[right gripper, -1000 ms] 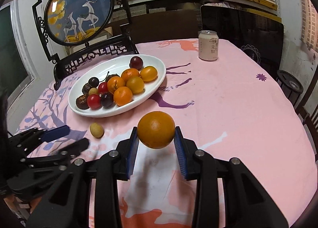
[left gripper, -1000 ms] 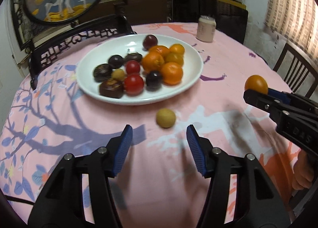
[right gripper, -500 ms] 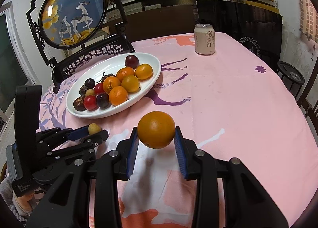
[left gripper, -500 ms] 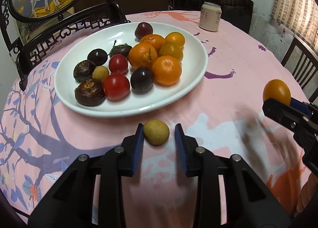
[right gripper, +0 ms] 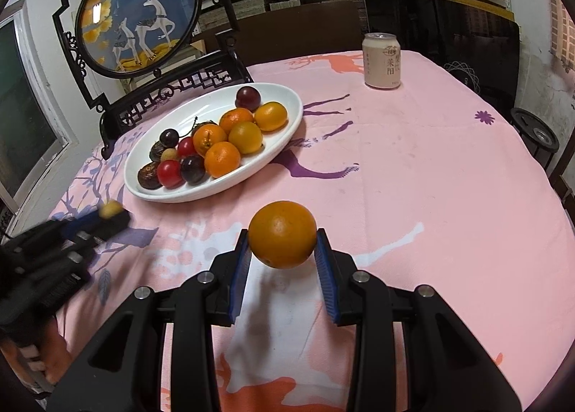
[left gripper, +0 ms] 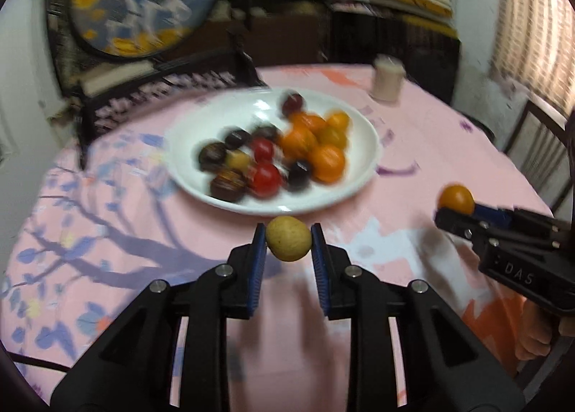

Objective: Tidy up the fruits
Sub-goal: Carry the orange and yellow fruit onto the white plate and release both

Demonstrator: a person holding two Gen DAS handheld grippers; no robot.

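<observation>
A small tan round fruit [left gripper: 288, 238] sits pinched between the blue pads of my left gripper [left gripper: 288, 239], lifted a little off the pink tablecloth in front of the white plate [left gripper: 363, 167]. That plate [right gripper: 287, 117] holds several oranges, red and dark fruits. My right gripper [right gripper: 283, 245] is shut on an orange [right gripper: 282, 239], held above the cloth to the right of the plate. In the left wrist view the right gripper [left gripper: 453, 209] with its orange [left gripper: 455, 198] shows at the right edge. The right wrist view shows the left gripper [right gripper: 112, 215] and the tan fruit [right gripper: 110, 209] at the left, blurred.
A pale drink can [right gripper: 381, 60] stands at the table's far side. A dark carved stand with a round deer picture [right gripper: 138, 13] rises behind the plate. Chairs [left gripper: 535, 146] stand at the table's right. Shelves with boxes fill the back wall.
My left gripper moved up to the tan fruit on the cloth, shut on it and lifted it. The right gripper kept still with its orange.
</observation>
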